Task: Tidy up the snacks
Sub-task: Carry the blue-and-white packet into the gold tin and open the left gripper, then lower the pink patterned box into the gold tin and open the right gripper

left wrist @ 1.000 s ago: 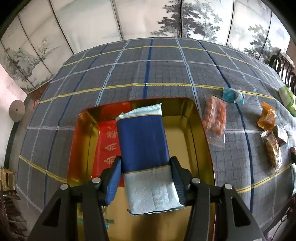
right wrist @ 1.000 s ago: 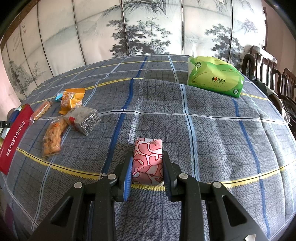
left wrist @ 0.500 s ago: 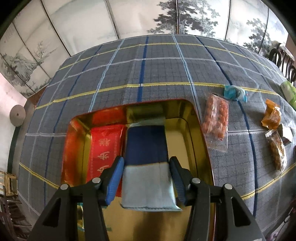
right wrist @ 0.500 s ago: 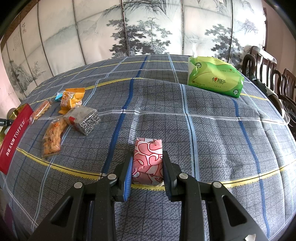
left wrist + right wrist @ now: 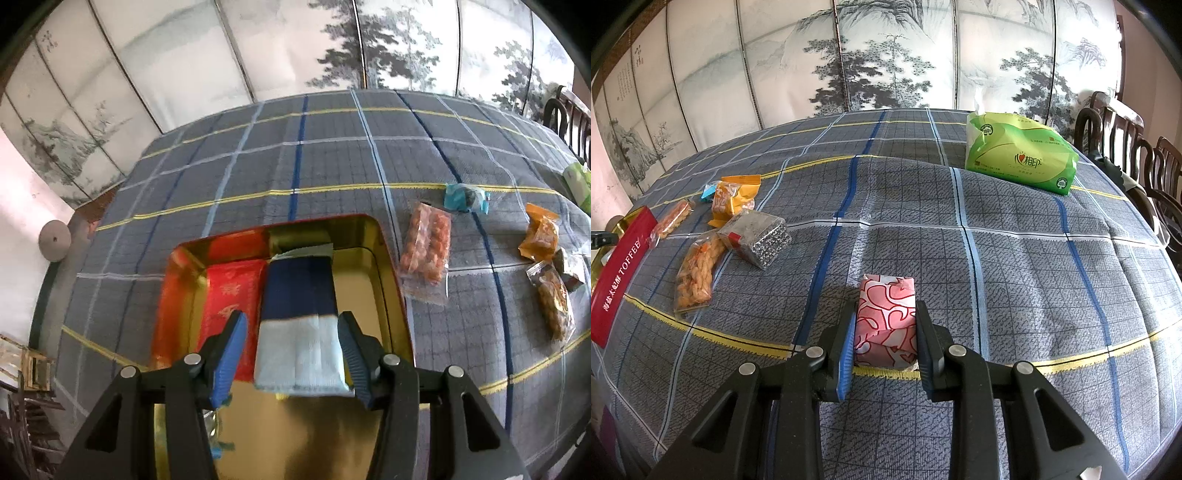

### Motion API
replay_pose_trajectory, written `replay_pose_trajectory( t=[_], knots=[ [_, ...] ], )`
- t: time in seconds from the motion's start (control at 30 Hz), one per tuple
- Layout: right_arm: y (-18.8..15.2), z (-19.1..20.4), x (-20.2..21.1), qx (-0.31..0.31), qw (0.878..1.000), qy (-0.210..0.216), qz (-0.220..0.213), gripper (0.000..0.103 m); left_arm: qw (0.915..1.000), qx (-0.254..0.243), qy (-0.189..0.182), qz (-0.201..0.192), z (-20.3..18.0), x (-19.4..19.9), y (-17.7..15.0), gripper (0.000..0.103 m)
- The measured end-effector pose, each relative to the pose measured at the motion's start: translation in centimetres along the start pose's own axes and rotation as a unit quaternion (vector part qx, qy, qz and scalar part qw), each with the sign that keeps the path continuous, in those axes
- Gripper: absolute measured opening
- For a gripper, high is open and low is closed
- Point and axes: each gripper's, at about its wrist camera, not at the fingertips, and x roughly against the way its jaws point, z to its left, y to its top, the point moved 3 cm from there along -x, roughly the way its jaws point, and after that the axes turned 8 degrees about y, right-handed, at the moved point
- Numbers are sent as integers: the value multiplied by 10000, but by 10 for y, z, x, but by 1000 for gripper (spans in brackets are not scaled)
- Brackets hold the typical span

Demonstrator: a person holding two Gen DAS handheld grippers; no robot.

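Left gripper (image 5: 291,343) sits over the open gold-lined tin (image 5: 391,280), fingers (image 5: 231,354) parted around the blue-and-pale-blue packet (image 5: 299,325). A gap shows at the left pad; the right pad is at the packet's edge, contact not resolvable. The packet lies in the tin's middle lane, far end near the back wall, and a red packet (image 5: 231,295) lies beside it on the left. Right of the blue packet the tin floor is bare up to the right wall. Right gripper (image 5: 884,334) has its fingers clamped on a pink-and-white patterned packet (image 5: 886,317), low over the counter (image 5: 1015,280), above the yellow stripe in the cloth. Count of loose snacks on the counter, left wrist view: one clear bag of orange pieces (image 5: 426,251) just beyond the tin's right wall, one teal-wrapped piece (image 5: 463,197), one orange pouch (image 5: 539,234), one clear bag of twisted fried pieces (image 5: 552,299), and one dark item beside it, partly hidden. The right wrist view shows that fifth item as a clear pack of dark speckled contents (image 5: 757,238). One green tissue pack (image 5: 1019,158) stands at the far right. The cloth is open between the snack cluster and the tissue pack. The tin's red outer wall (image 5: 617,273) runs along the left edge of the right wrist view.
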Motion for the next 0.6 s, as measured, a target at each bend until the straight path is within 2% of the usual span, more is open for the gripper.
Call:
replay_pose_trajectory(
  t=[0.17,0.37,0.6],
  knots=[
    [0,-1,0,9,10000,-14,7,26,9996,102,92,-254,4,23,-12,52],
    [-1,-3,3,-66,10000,25,22,26,9961,116,309,-815,4,57,-25,52],
    [-8,-2,8,-211,9995,207,87,26,9966,143,73,-806,-1,71,-34,52]
  ],
)
